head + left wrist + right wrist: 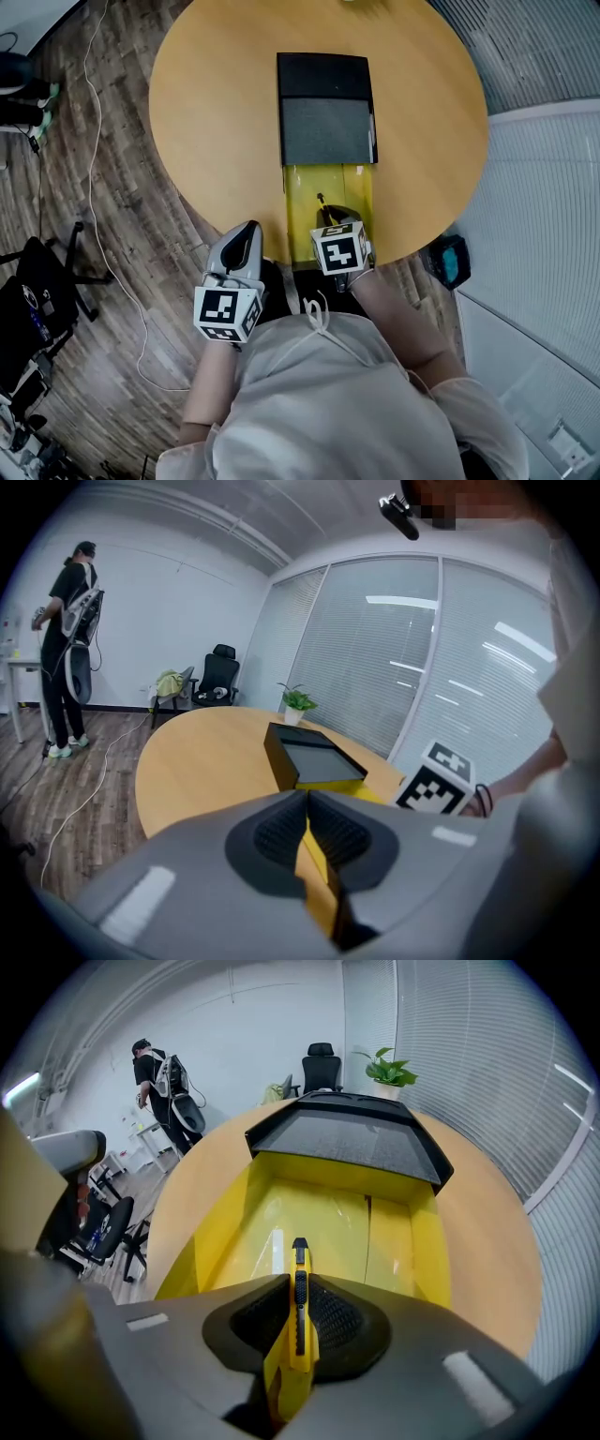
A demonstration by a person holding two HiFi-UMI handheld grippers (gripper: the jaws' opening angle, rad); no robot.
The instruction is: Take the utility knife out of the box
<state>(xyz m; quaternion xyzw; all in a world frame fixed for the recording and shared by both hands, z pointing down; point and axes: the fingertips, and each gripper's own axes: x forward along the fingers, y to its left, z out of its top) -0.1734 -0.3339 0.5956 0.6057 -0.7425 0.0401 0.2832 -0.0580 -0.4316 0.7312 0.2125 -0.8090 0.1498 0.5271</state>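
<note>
The knife (298, 1309) between the right gripper's (298, 1283) ribbed matt pads (339, 1321) is smooth yellow plastic. Ahead, the box (330, 1221) is glossy inside, with a matt black lid (349, 1145). The table (216, 103) beneath is smooth wood.

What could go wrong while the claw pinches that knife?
The slim yellow utility knife might twist or slip out of the right gripper and drop back into the open yellow box. That box sits at the round wooden table's near edge, so a snagged knife could drag it off.
</note>
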